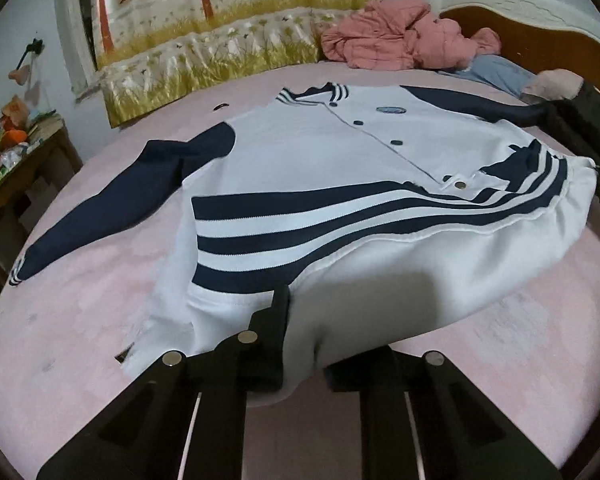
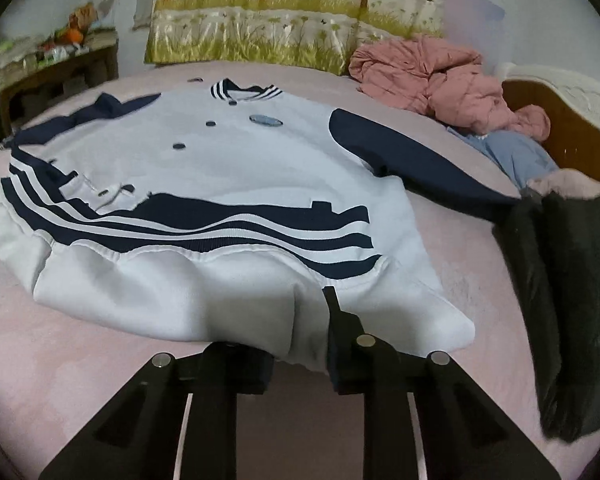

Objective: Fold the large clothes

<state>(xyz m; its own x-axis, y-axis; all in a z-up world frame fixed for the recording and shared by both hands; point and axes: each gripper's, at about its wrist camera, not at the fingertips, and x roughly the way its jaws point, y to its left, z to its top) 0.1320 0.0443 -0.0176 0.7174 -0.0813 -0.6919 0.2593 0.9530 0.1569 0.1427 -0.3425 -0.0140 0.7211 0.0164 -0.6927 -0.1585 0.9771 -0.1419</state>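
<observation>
A white varsity jacket (image 1: 320, 152) with navy sleeves and a navy-striped hem lies front up on the pink bed (image 1: 80, 340). Its collar points away from me. My left gripper (image 1: 304, 344) is shut on the near hem at the jacket's left corner, with white fabric bunched between the fingers (image 1: 278, 320). My right gripper (image 2: 304, 340) is shut on the same hem of the jacket (image 2: 240, 160) at its right corner. Between the two grips the hem is raised off the sheet, and the white fabric below the stripes sags. Both sleeves lie spread out to the sides.
A pink puffy coat (image 2: 432, 80) and a blue garment (image 2: 516, 152) lie at the far right by the wooden headboard (image 2: 560, 120). A black garment (image 2: 572, 300) lies right of the jacket. A printed quilt (image 1: 204, 52) lines the back. A cluttered side table (image 1: 20, 152) stands left.
</observation>
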